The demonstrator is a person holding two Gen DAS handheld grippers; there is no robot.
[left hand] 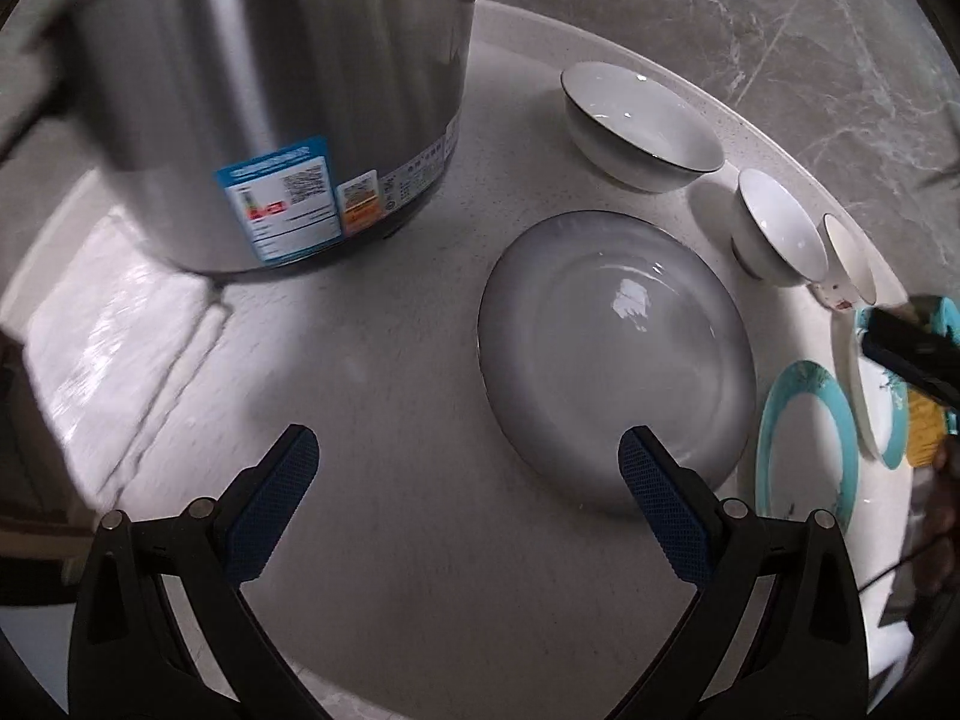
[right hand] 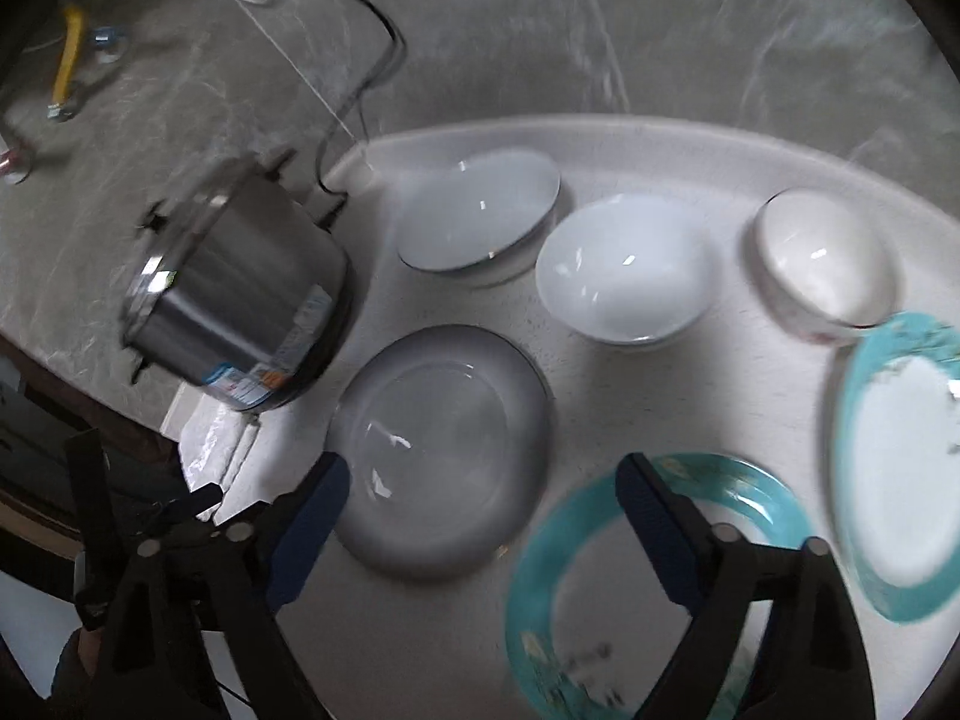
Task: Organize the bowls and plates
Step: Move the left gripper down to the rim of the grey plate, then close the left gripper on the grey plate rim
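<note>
A grey glass plate lies on the white counter; it also shows in the right wrist view. Behind it stand a dark-rimmed white bowl, a smaller white bowl and a patterned bowl. Two teal-rimmed plates lie to the right. My left gripper is open and empty above the counter, left of the grey plate. My right gripper is open and empty, hovering between the grey plate and the near teal plate. The second teal plate sits at right.
A steel cooker pot with a blue label stands at the counter's back left, also in the right wrist view. Cables run along the grey marble wall. The counter edge drops off at left.
</note>
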